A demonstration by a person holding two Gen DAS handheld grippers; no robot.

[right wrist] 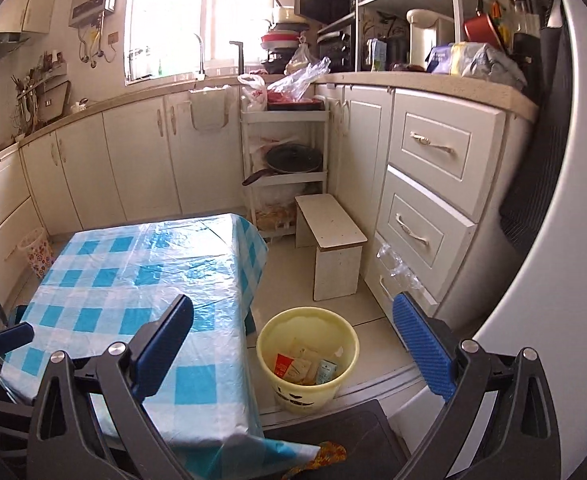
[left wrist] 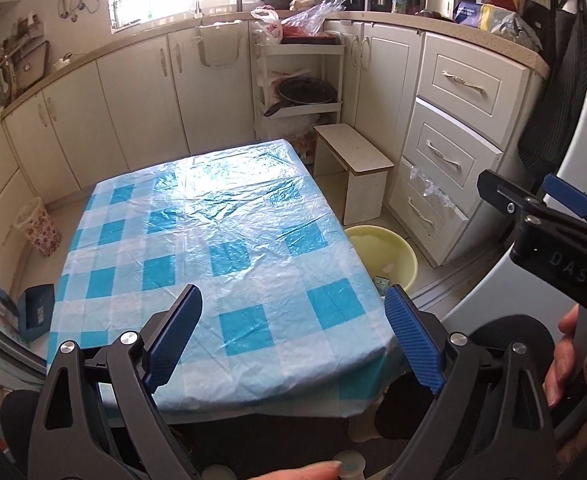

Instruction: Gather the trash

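The trash [right wrist: 307, 366], several small packets, is seen lying inside the yellow bucket [right wrist: 347, 346] on the floor, at three o'clock of the checked worktop [left wrist: 213, 240], which is bare. Collection is judged finished. The left gripper [left wrist: 293, 336] and right gripper [right wrist: 297, 356] are held with jaws apart, empty; only a withdrawal seems called for.

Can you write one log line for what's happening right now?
left tongs: open, empty | right tongs: open, empty | yellow bucket: holds packets | table: bare
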